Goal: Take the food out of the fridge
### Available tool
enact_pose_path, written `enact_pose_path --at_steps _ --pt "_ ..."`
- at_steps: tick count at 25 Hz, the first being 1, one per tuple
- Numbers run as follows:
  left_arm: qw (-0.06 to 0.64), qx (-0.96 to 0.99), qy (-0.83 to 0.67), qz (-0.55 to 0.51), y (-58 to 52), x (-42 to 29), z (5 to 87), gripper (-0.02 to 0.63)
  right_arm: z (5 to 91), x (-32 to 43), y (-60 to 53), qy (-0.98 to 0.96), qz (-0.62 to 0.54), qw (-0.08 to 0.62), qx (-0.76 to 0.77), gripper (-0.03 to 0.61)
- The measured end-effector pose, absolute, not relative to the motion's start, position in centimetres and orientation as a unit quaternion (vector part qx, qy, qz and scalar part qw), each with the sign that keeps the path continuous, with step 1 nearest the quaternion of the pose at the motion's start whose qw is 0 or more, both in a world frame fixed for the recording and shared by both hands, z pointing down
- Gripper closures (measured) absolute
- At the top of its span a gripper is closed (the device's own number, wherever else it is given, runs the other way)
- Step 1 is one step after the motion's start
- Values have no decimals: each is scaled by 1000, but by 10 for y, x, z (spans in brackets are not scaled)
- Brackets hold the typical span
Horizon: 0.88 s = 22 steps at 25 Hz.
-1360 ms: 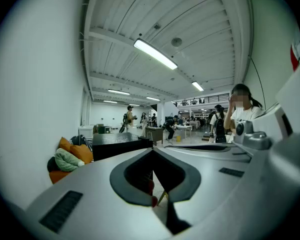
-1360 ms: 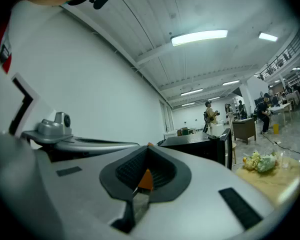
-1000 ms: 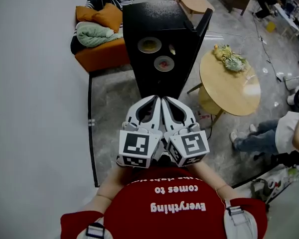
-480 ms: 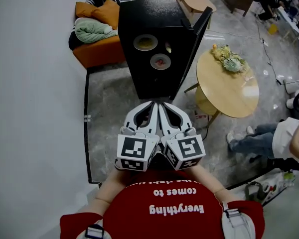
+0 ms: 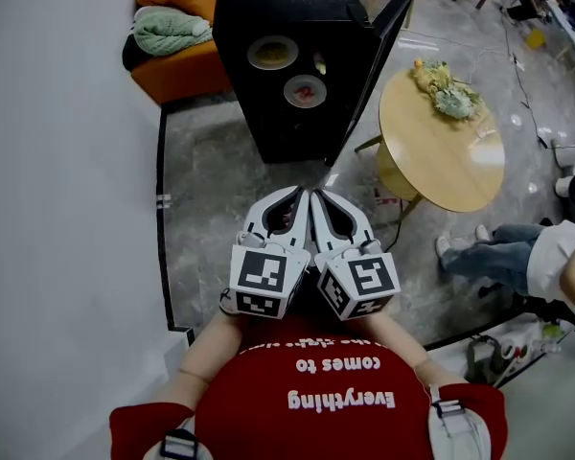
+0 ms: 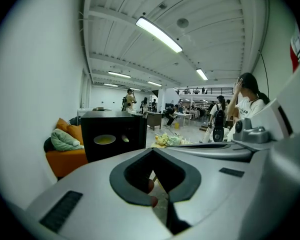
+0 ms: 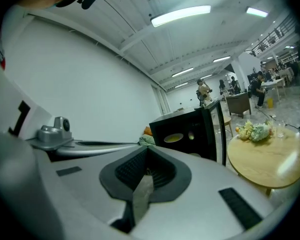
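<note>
The white left gripper (image 5: 295,195) and white right gripper (image 5: 318,195) are held pressed shut, empty, side by side, since the two round plates of food (image 5: 272,53) lie unreached inside the open black fridge (image 5: 240,94) well ahead

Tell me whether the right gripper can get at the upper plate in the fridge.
Probably, after a step closer: the door stands open, and nothing blocks the right gripper from the plate.
</note>
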<state>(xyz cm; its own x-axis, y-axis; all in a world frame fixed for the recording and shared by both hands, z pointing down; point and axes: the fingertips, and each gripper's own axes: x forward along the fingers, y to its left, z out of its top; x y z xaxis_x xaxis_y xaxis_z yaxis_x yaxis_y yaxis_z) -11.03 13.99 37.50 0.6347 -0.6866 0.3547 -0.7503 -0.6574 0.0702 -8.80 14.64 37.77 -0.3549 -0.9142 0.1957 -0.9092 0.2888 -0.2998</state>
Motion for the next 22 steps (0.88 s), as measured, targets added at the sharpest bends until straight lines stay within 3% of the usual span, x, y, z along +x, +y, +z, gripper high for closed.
enact_pose_path --at_steps 22 --pt "129 919 -356 111 -72 -138 371 609 367 -112 -65 788 -175 4 -590 561"
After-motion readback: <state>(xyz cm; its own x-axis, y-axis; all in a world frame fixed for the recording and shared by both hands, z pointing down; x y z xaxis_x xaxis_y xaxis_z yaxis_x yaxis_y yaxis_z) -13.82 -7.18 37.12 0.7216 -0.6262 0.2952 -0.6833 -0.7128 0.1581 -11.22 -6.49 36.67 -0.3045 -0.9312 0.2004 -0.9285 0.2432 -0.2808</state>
